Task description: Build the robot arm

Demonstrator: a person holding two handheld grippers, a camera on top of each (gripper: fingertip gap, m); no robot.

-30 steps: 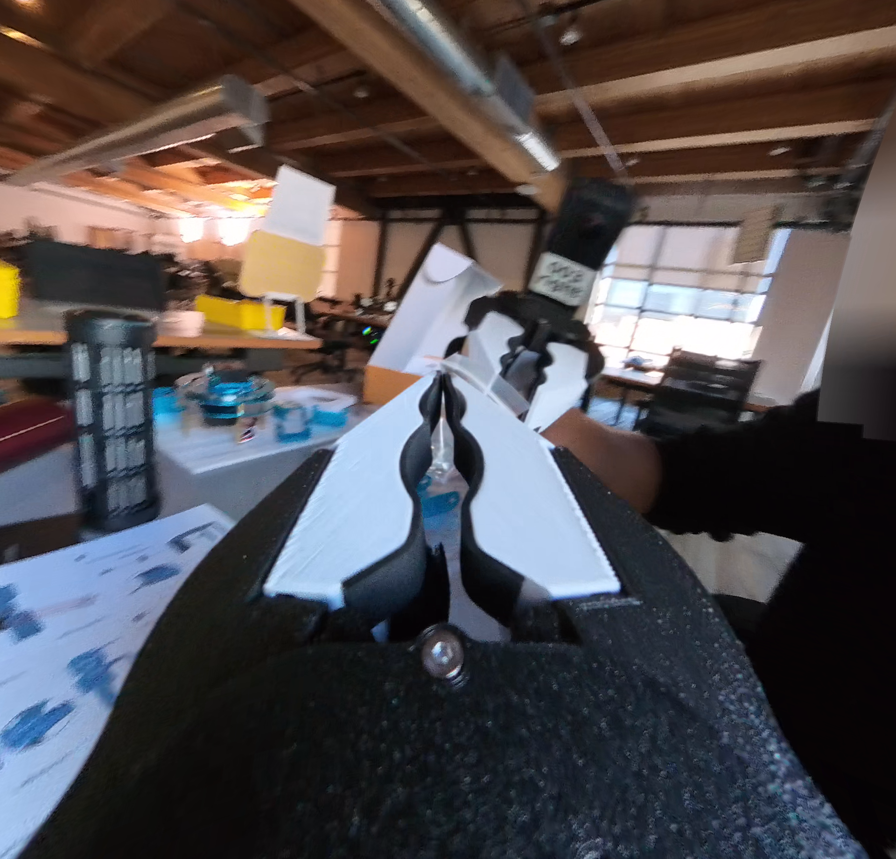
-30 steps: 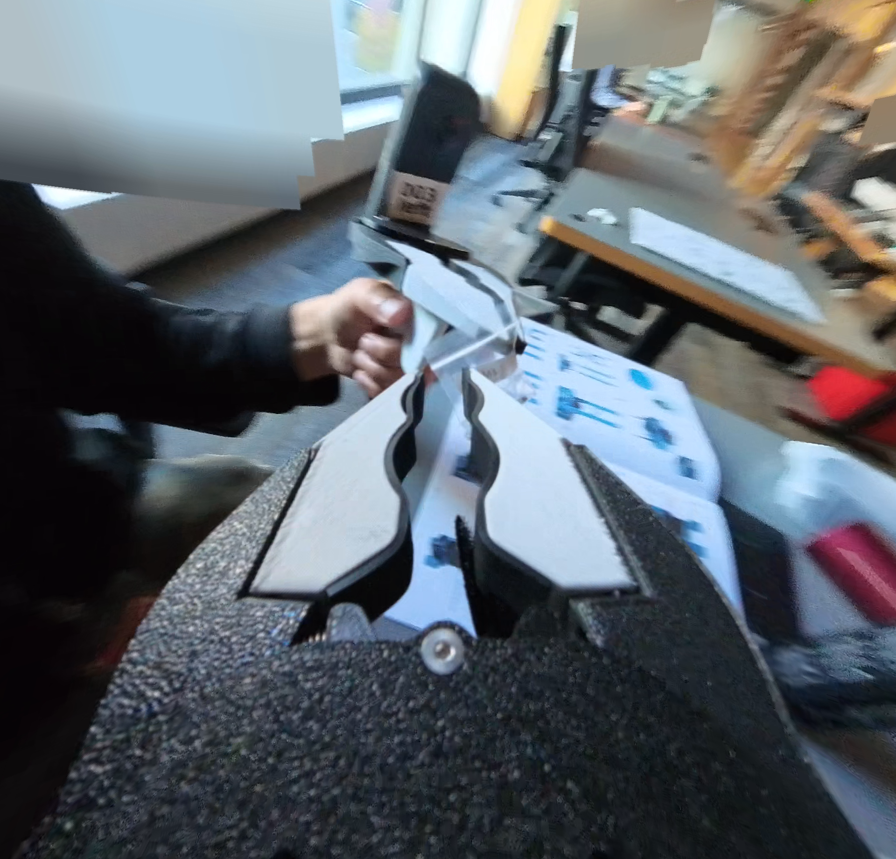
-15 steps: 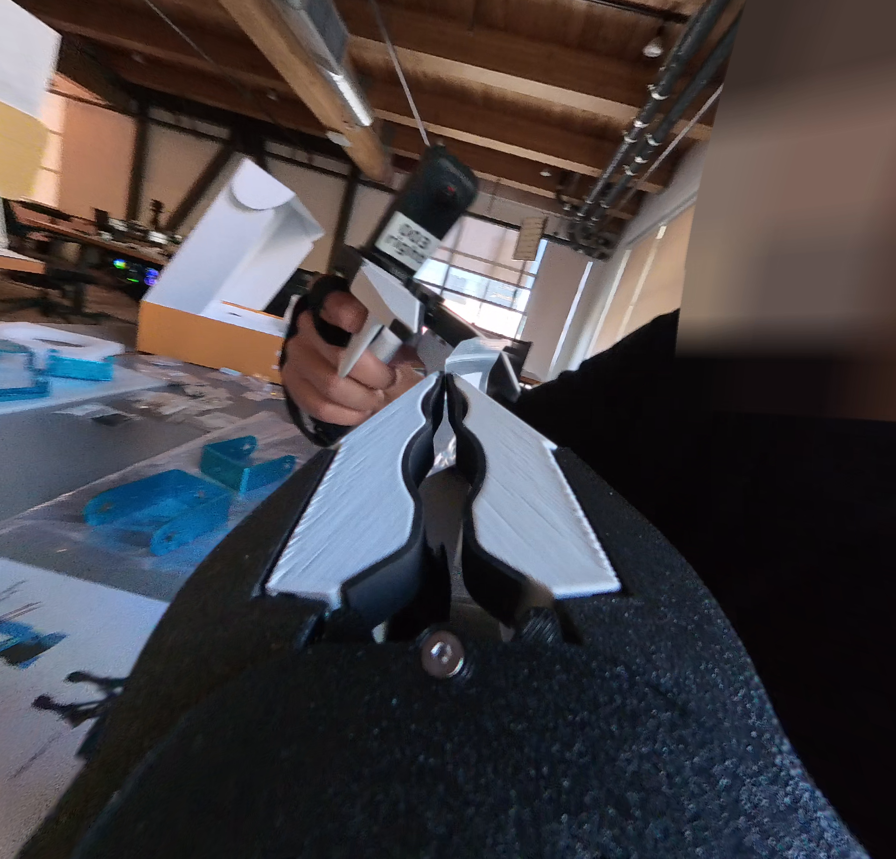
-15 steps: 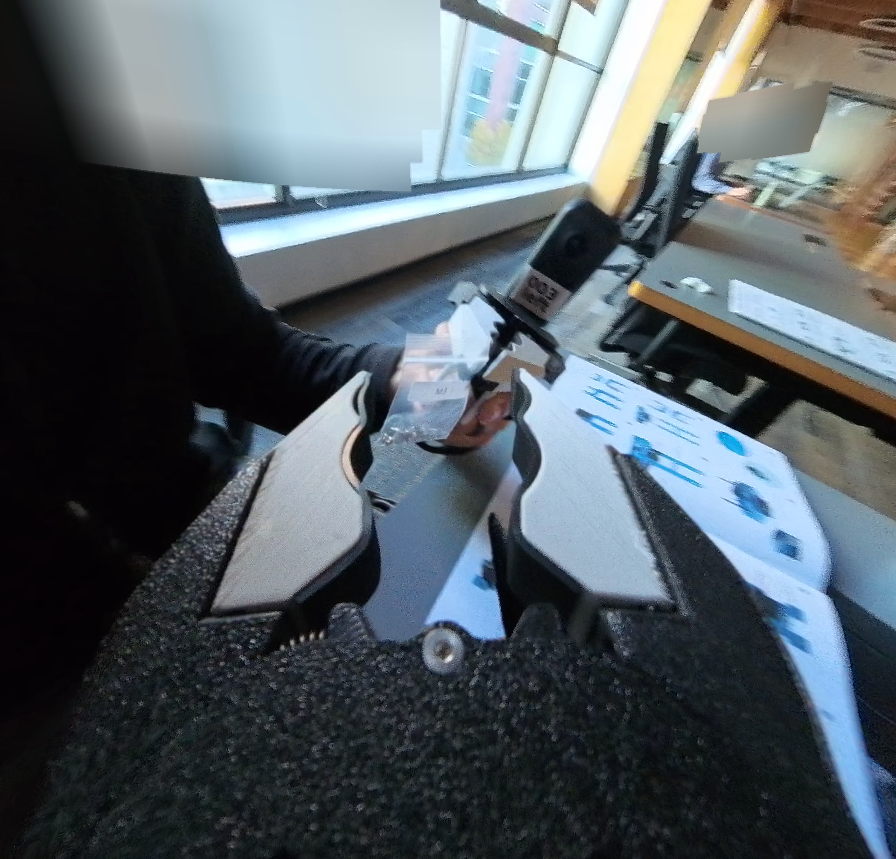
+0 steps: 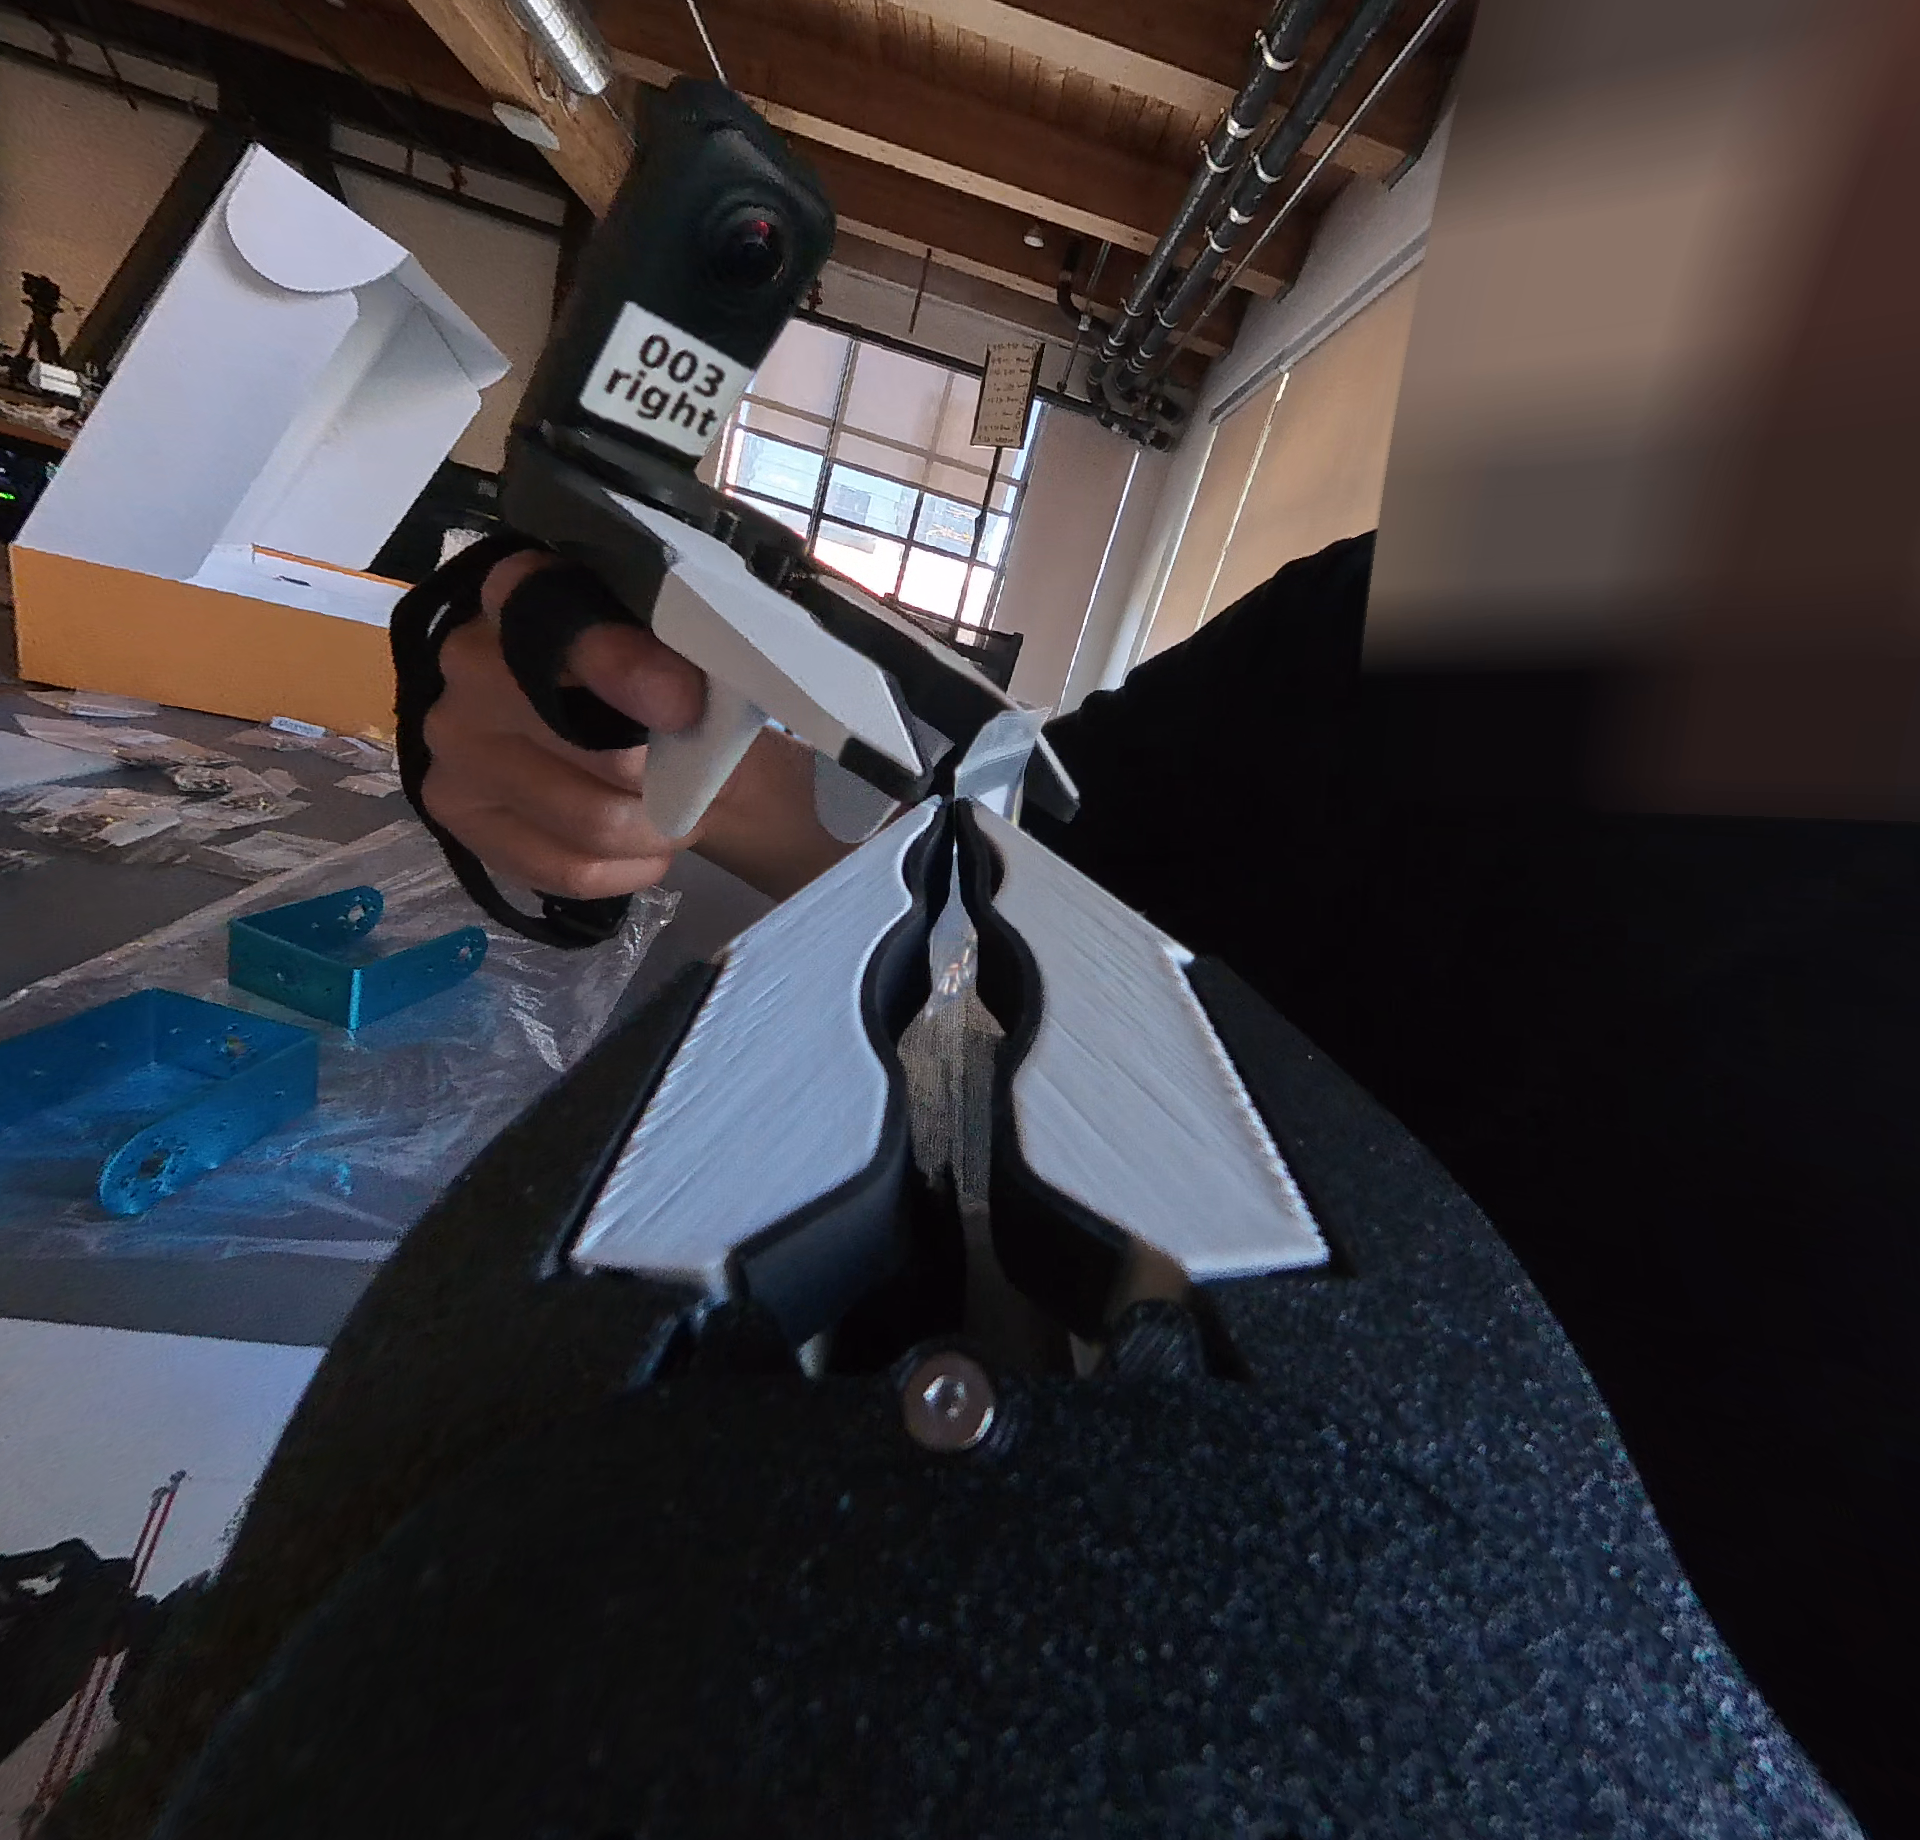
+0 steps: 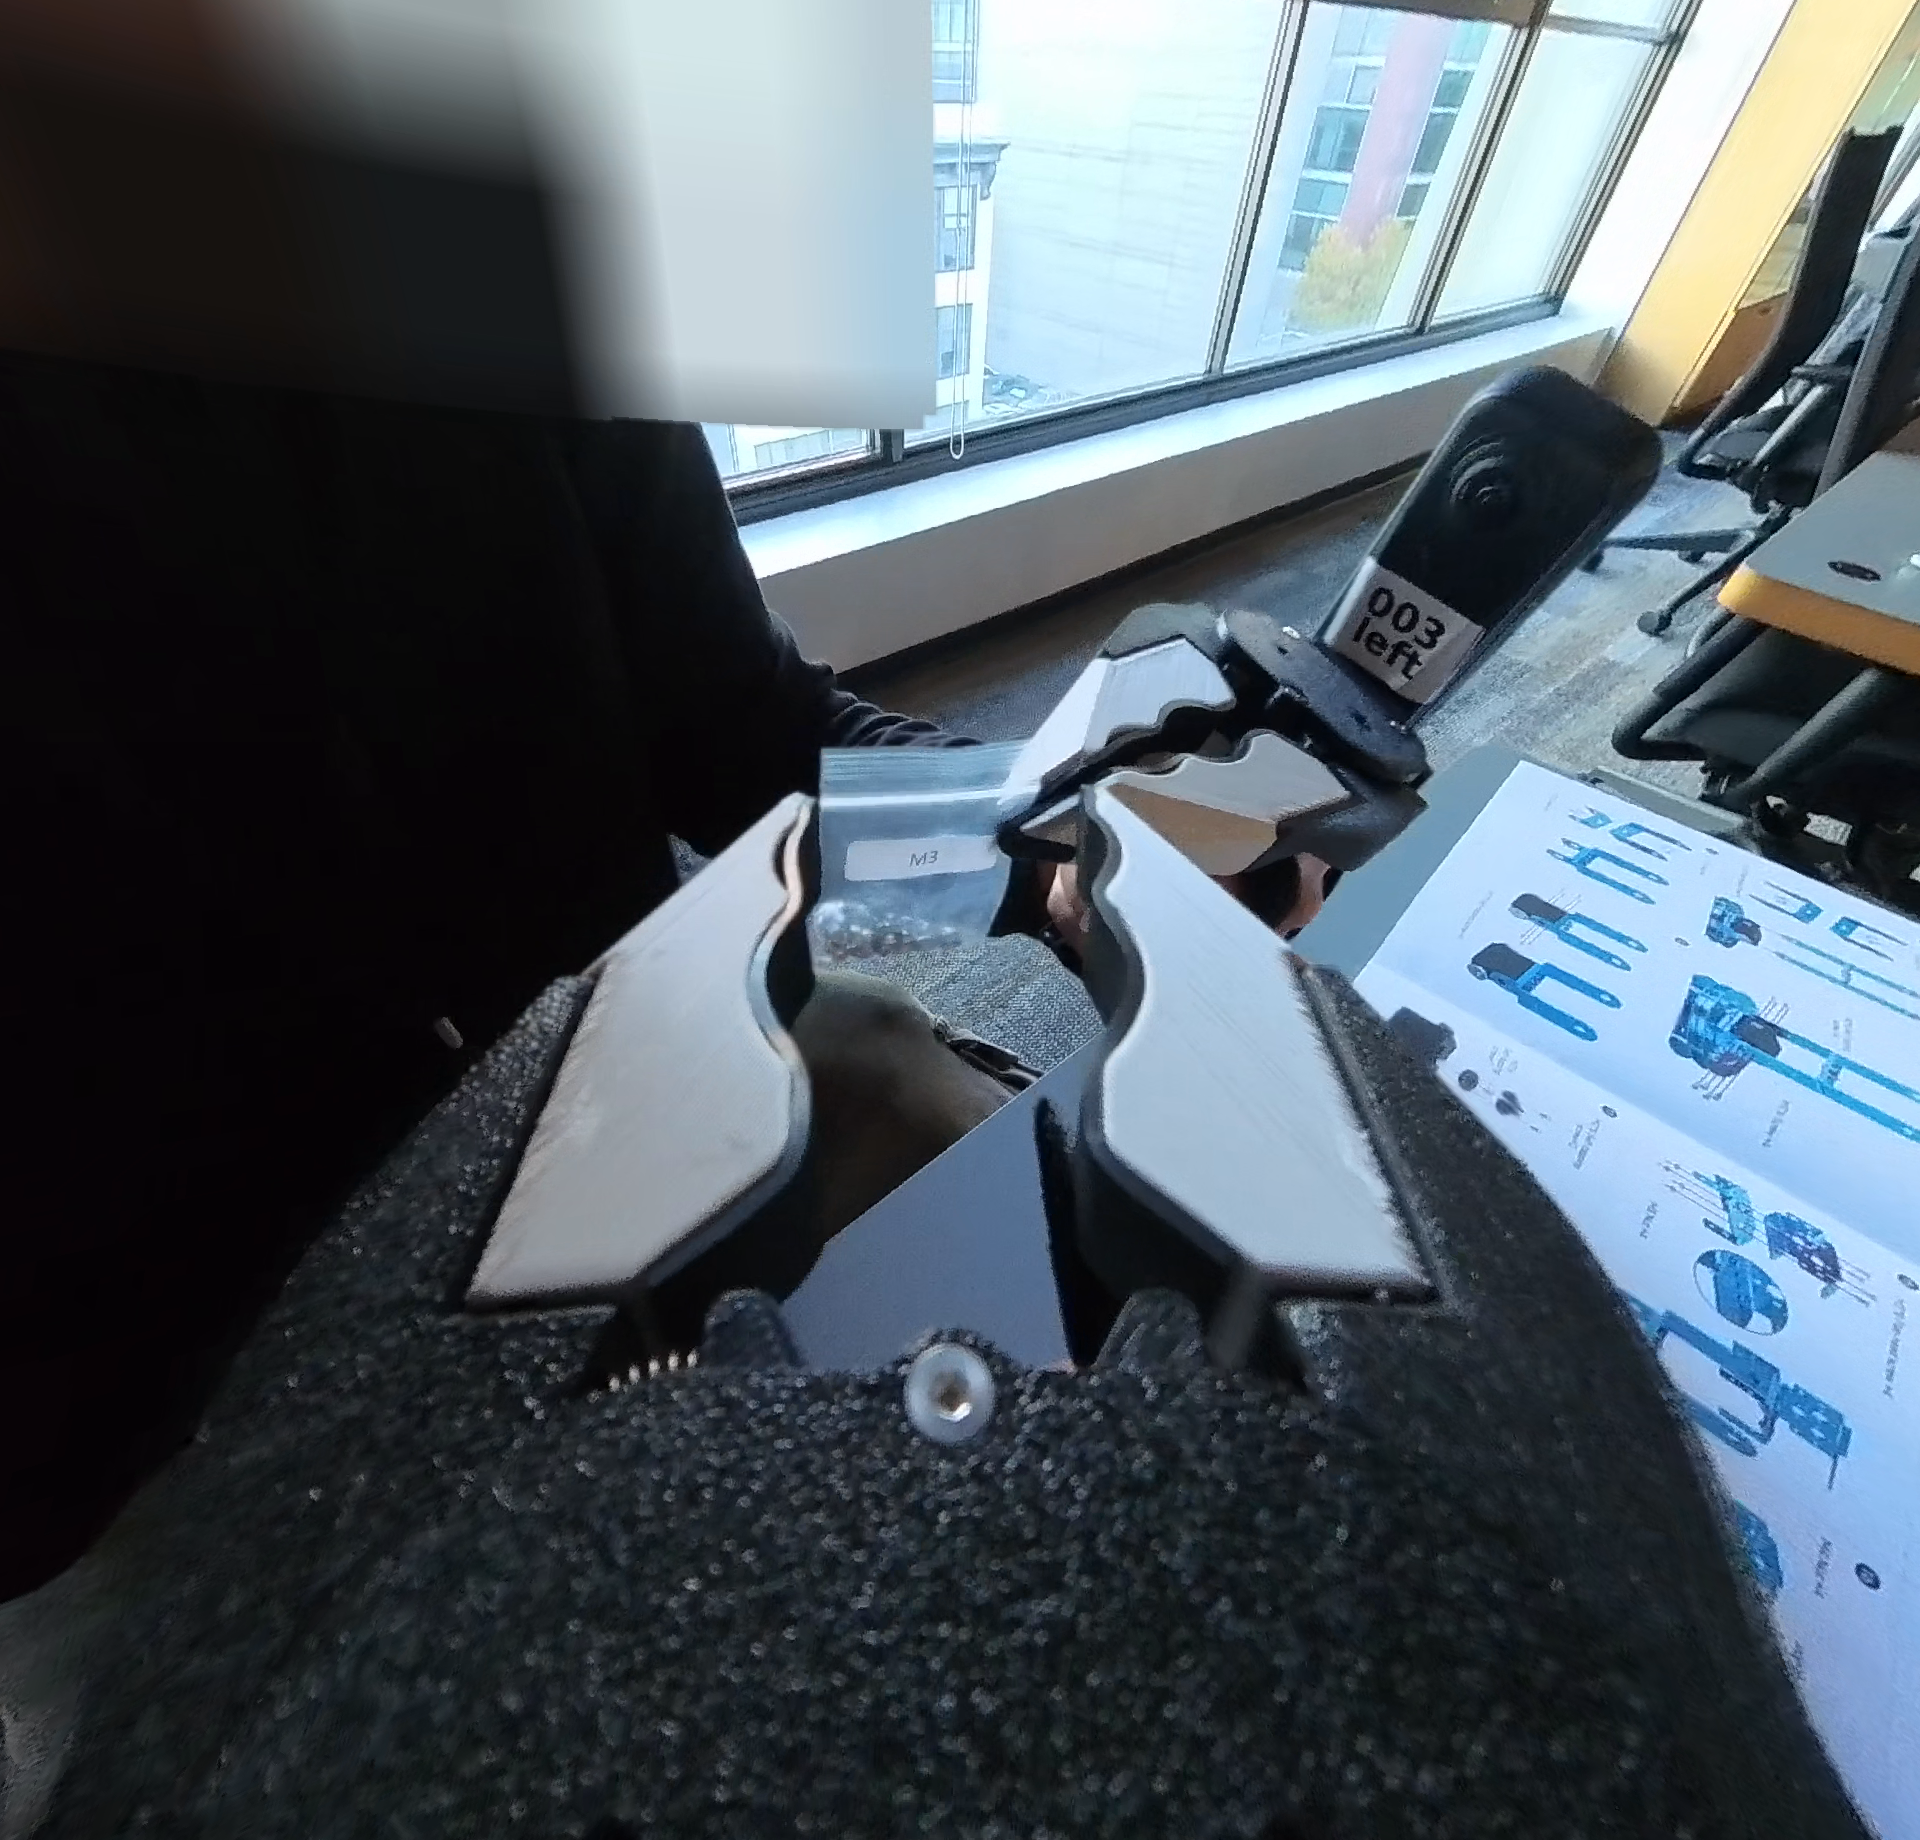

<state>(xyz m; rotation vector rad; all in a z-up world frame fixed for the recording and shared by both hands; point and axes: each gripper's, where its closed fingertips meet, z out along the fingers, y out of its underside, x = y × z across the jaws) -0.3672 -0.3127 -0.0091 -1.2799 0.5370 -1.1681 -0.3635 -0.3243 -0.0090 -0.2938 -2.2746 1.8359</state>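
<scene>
A small clear zip bag (image 6: 902, 860) with a white label strip and a cluster of small dark metal hardware at its bottom hangs in the air, off the table. The left gripper (image 6: 1023, 816) pinches its upper corner, fingertips closed on the plastic; the right gripper (image 6: 945, 829), fingers spread, frames the bag without touching it.

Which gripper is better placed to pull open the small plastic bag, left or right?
Probably the right gripper: its jaws are open around the free top edge of the small plastic bag. The left gripper is shut on the bag's other side.
</scene>
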